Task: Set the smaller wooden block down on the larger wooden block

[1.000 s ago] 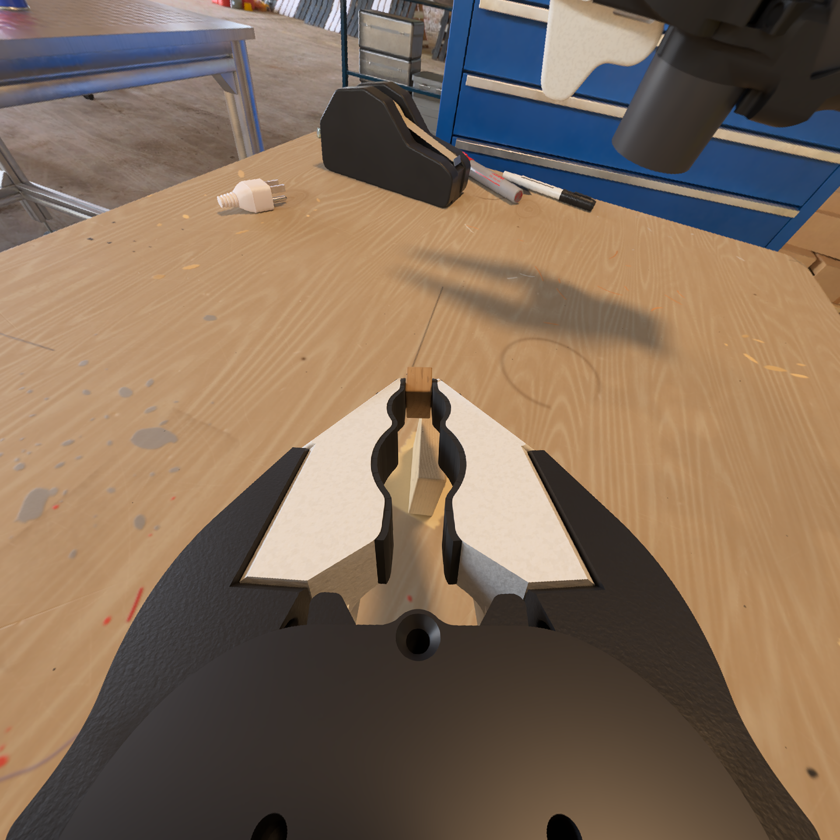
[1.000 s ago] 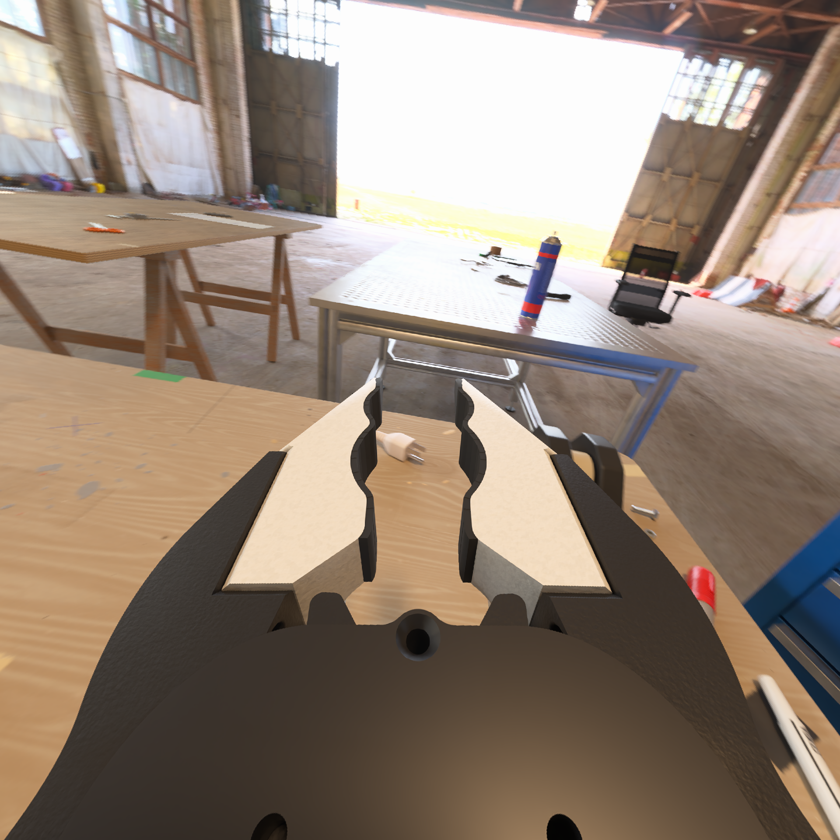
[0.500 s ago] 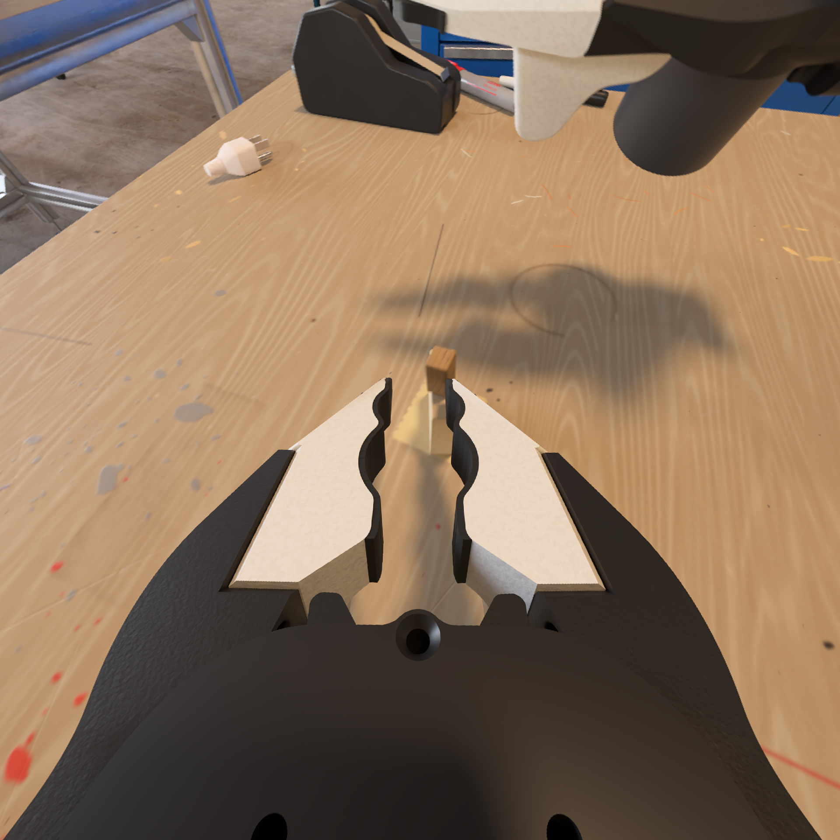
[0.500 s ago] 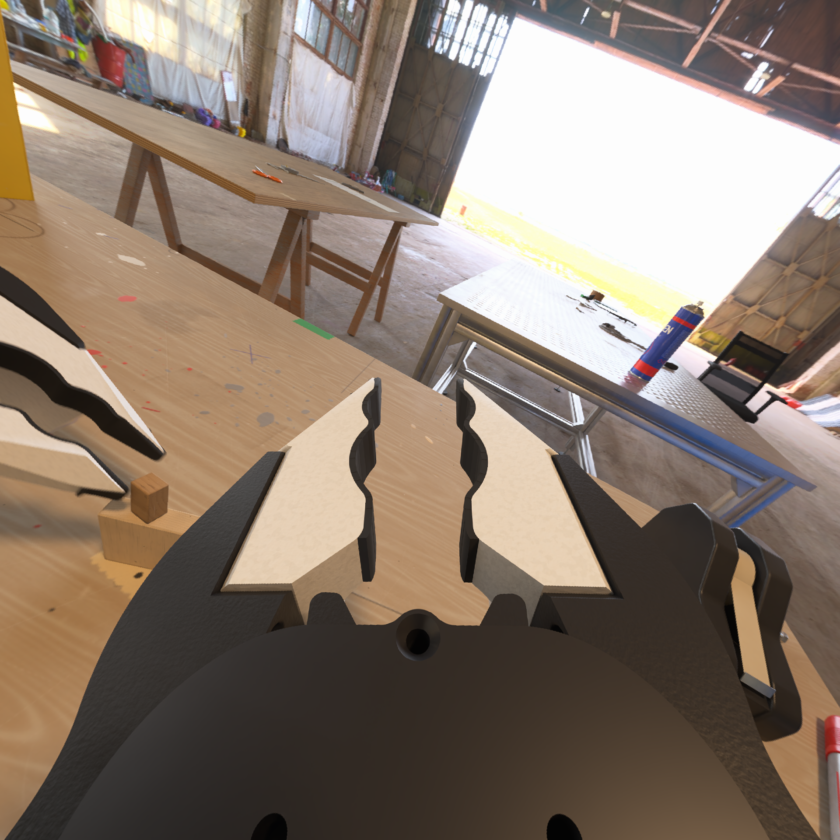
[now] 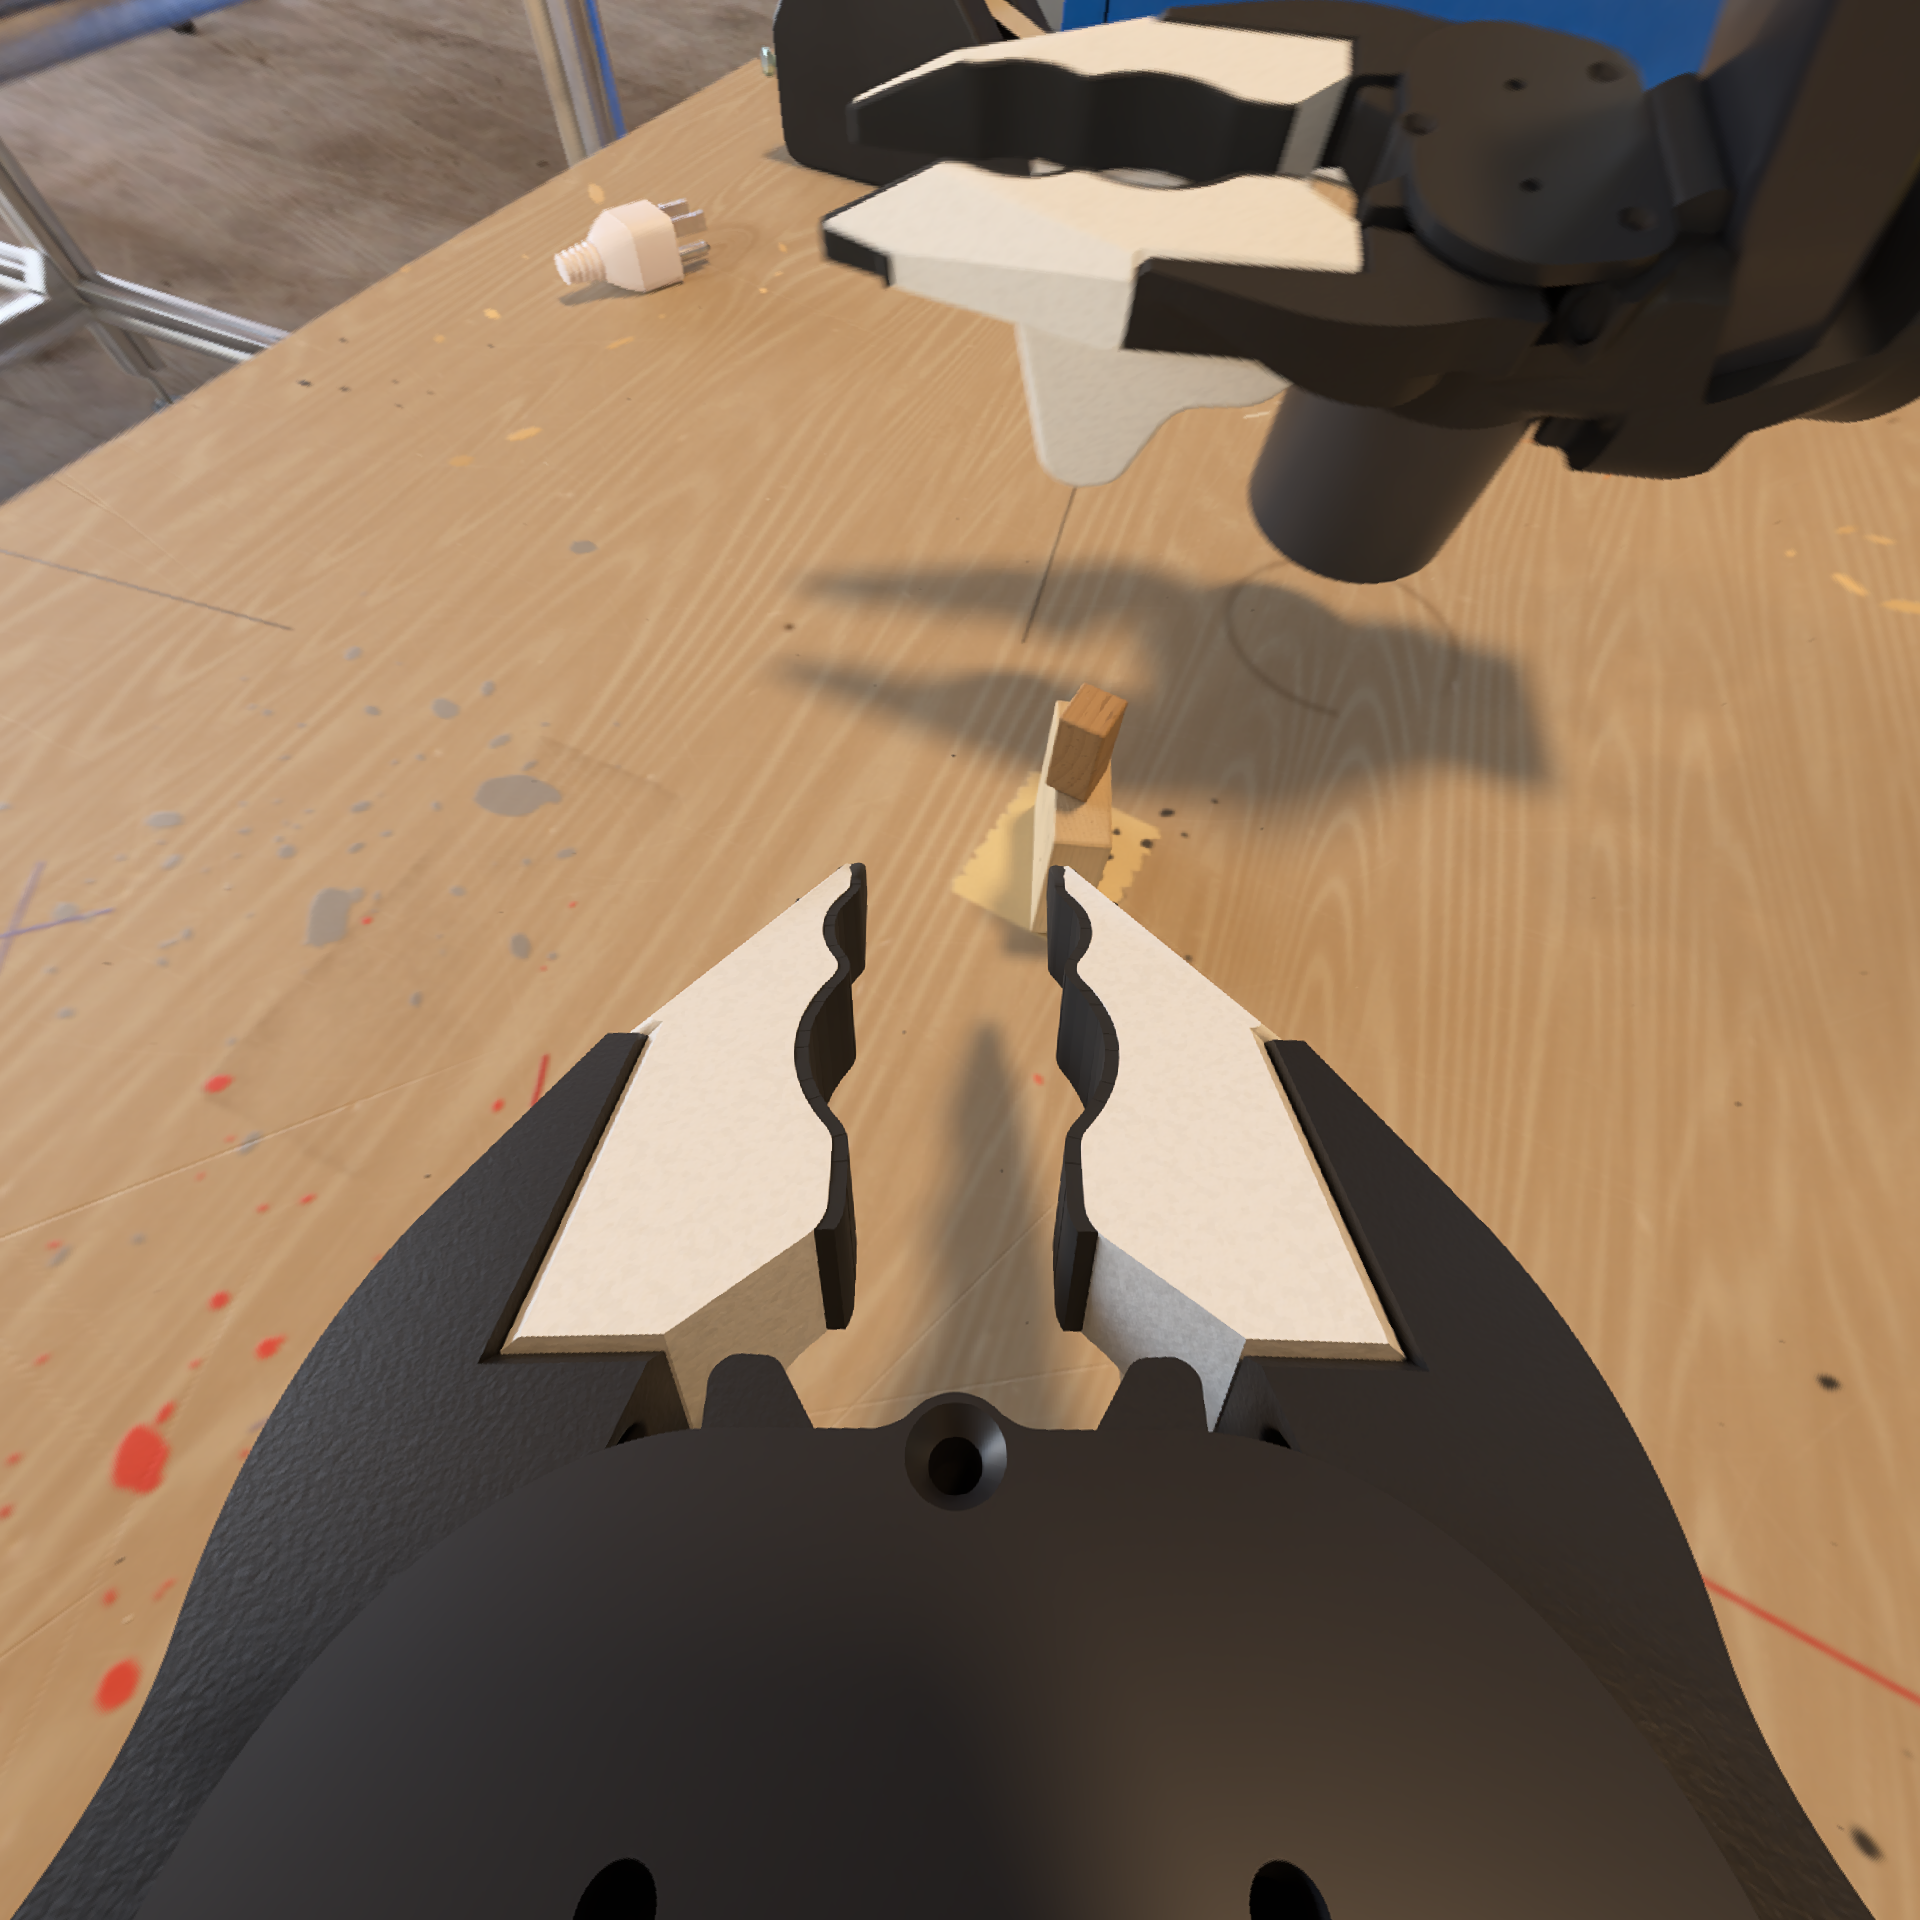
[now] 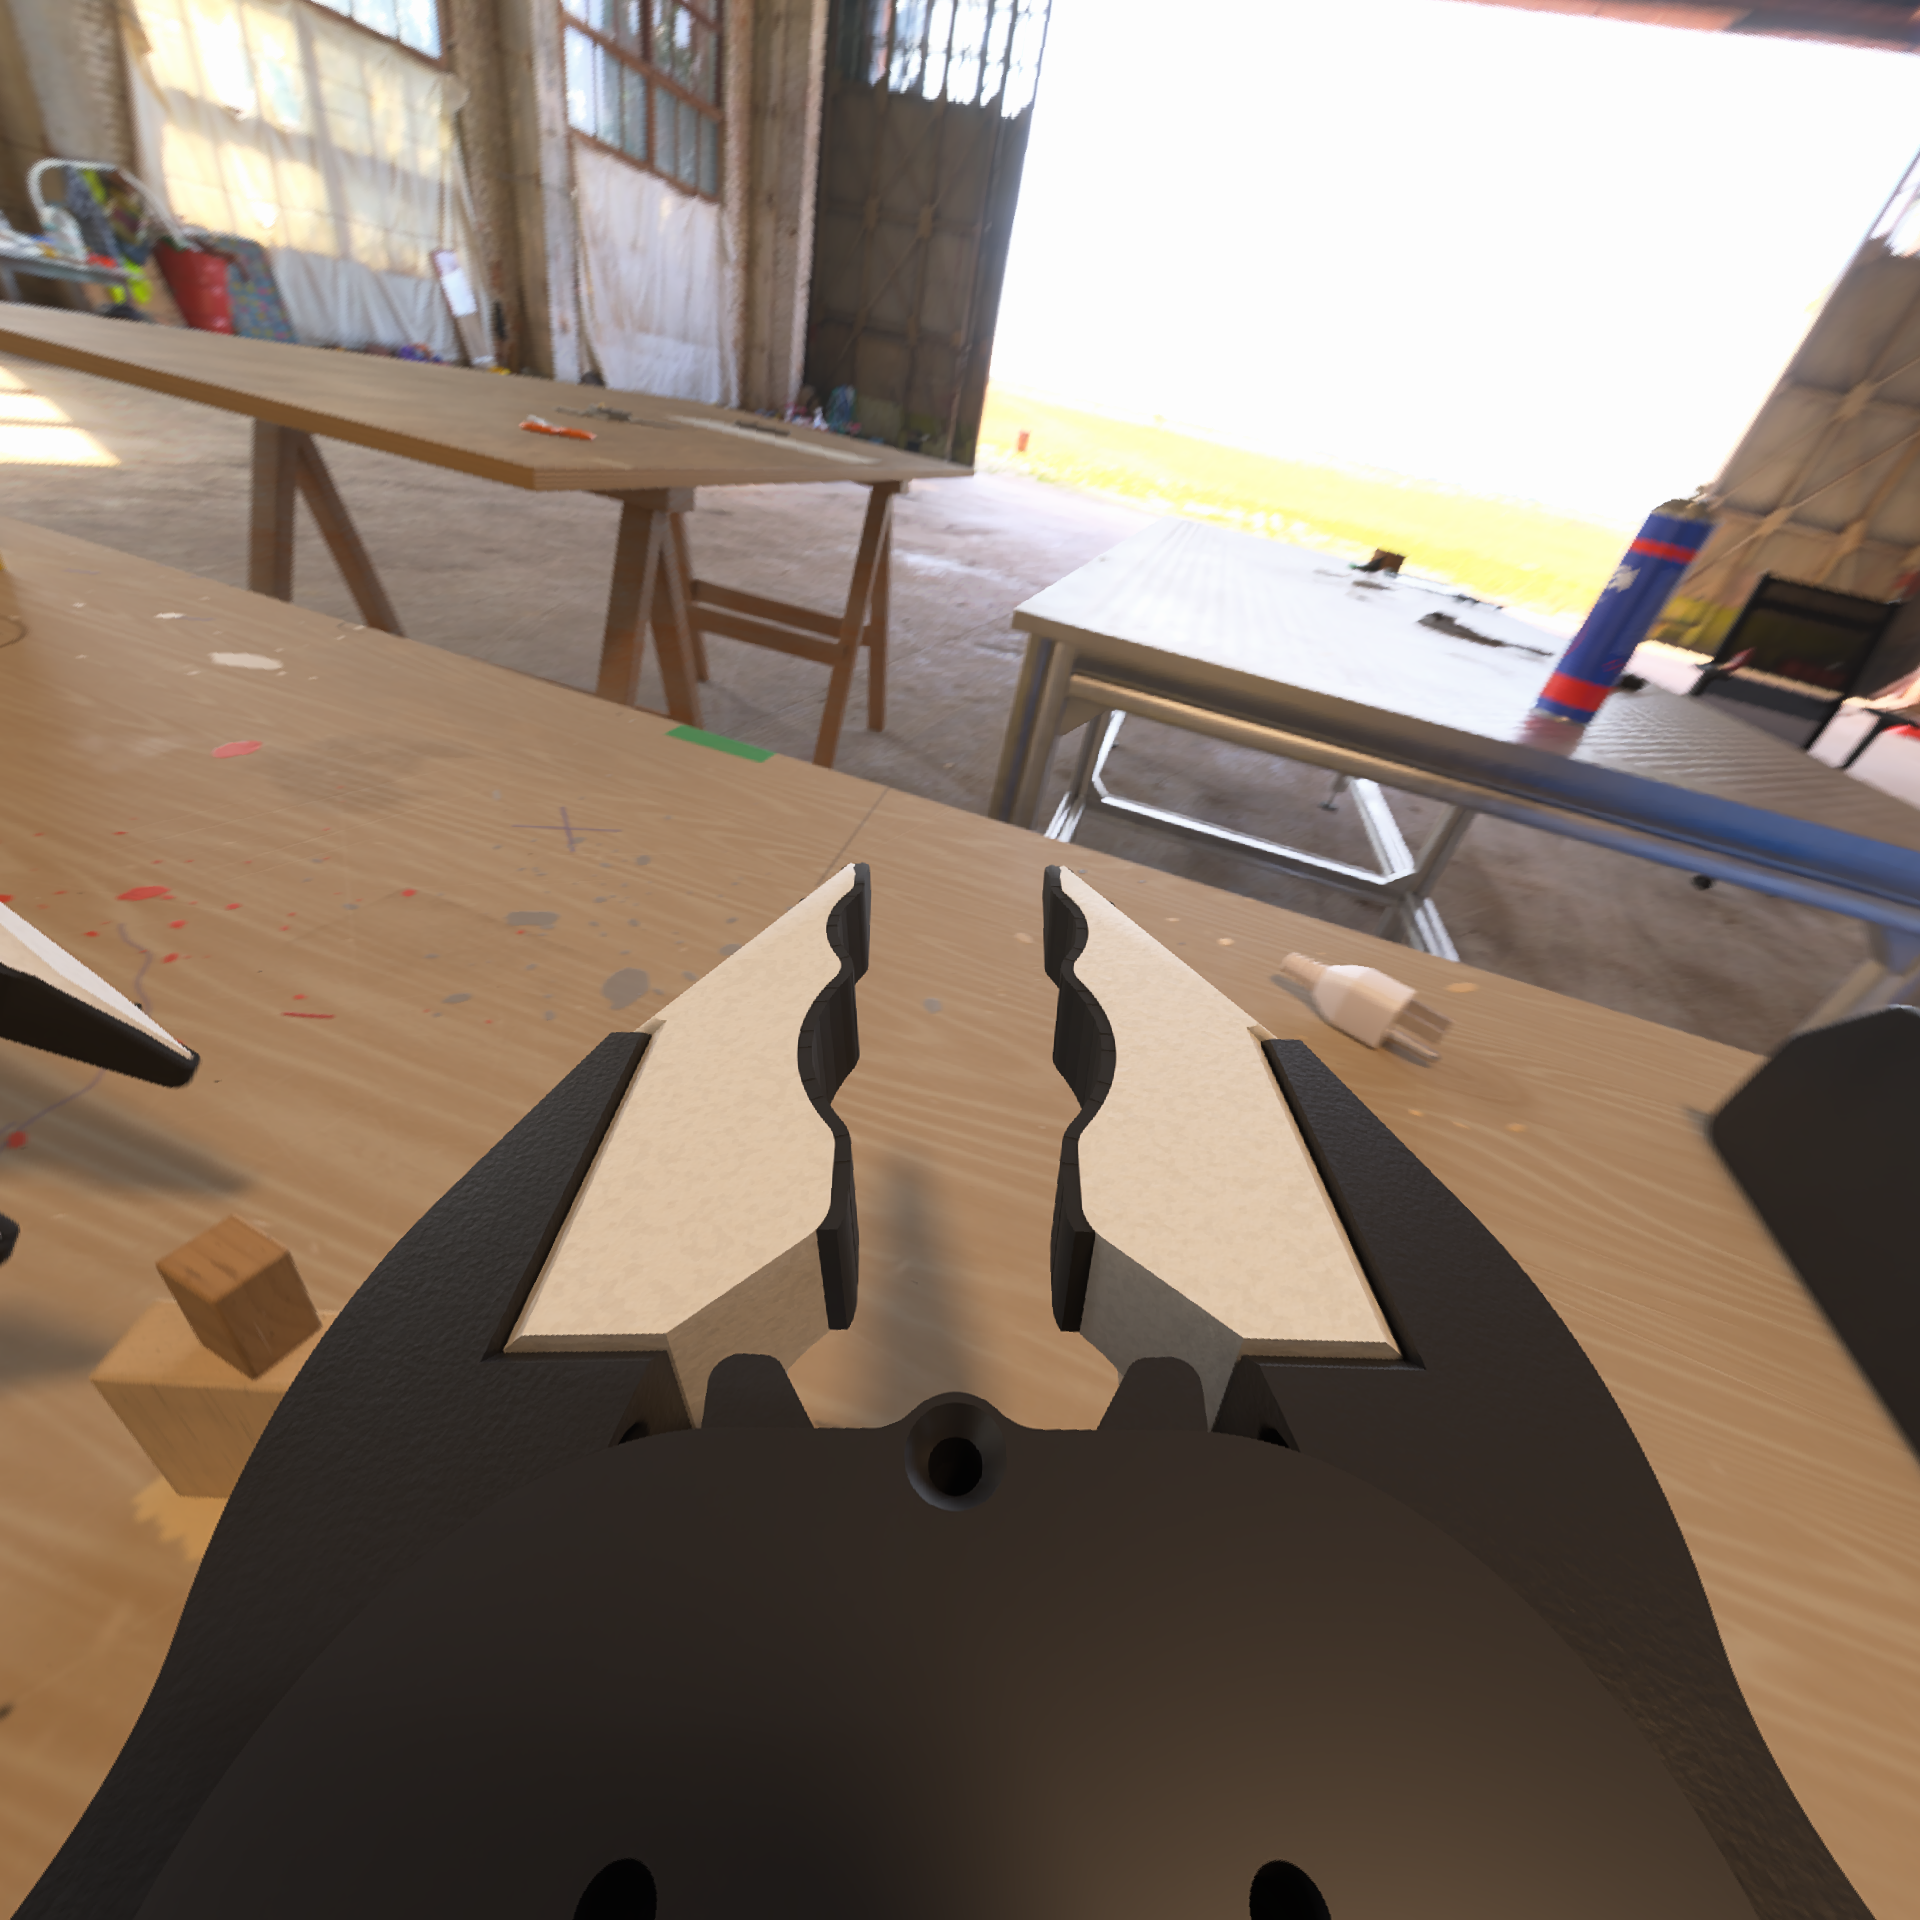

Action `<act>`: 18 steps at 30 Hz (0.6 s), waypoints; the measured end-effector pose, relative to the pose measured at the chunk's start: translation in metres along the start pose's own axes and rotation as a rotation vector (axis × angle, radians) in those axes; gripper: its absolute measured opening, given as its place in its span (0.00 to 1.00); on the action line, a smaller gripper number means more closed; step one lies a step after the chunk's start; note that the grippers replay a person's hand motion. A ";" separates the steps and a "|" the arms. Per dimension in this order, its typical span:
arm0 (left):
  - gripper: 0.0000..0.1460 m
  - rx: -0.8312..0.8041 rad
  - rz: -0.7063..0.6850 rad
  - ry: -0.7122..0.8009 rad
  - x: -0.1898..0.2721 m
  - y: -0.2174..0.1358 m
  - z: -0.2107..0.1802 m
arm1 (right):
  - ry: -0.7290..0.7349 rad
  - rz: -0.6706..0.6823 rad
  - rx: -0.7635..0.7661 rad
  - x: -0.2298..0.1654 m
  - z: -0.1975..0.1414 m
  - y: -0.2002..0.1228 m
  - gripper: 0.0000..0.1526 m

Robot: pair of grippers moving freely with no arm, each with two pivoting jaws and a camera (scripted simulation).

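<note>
Small block perched crooked on the big one, both claws empty.

The smaller wooden block [image 5: 1086,740] sits tilted on the larger wooden block [image 5: 1070,854] at frame centre on the workbench [image 5: 436,540]. The left gripper [image 5: 954,883], lower centre, gapes apart just short of them, holding nothing. Upper right, the right gripper [image 5: 862,171] hangs parted, empty too; a white plug [image 5: 634,247] lies upper left.
</note>
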State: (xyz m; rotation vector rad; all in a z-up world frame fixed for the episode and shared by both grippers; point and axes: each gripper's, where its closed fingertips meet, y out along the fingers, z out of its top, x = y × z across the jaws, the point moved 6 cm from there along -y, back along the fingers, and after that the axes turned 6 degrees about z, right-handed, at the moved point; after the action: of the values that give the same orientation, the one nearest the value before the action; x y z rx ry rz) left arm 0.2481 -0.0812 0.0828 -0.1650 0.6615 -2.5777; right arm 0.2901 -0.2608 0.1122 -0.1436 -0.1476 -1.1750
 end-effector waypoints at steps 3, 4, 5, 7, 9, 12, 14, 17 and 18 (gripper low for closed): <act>0.25 -0.007 -0.054 -0.033 0.002 0.003 -0.001 | 0.006 0.078 -0.054 -0.010 -0.004 0.014 0.25; 0.25 -0.008 -0.063 -0.031 0.003 0.004 -0.002 | 0.002 0.114 -0.062 -0.014 -0.005 0.016 0.27; 0.26 -0.014 -0.067 -0.027 0.004 0.005 -0.003 | 0.001 0.139 -0.056 -0.017 -0.003 0.015 0.27; 0.27 -0.025 -0.066 -0.015 0.005 0.005 -0.004 | 0.021 0.179 -0.027 -0.023 0.001 0.012 0.28; 0.28 -0.008 -0.024 0.017 0.001 0.003 -0.002 | 0.049 0.209 -0.035 -0.027 0.005 0.009 0.32; 0.32 0.023 0.096 0.066 -0.012 0.000 -0.001 | 0.062 0.232 -0.050 -0.033 0.009 0.003 0.34; 0.33 0.037 0.178 0.068 -0.023 -0.001 -0.003 | 0.058 0.234 -0.055 -0.033 0.015 -0.002 0.34; 0.33 0.038 0.233 -0.045 -0.028 -0.014 -0.009 | 0.055 0.243 -0.048 -0.029 0.030 -0.019 0.34; 0.33 0.049 0.239 -0.075 -0.027 -0.023 -0.010 | 0.066 0.256 -0.036 -0.028 0.035 -0.028 0.33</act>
State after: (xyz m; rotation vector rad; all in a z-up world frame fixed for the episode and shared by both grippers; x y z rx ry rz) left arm 0.2605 -0.0465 0.0846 -0.1561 0.5536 -2.3445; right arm 0.2521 -0.2398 0.1426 -0.1502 -0.0482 -0.9264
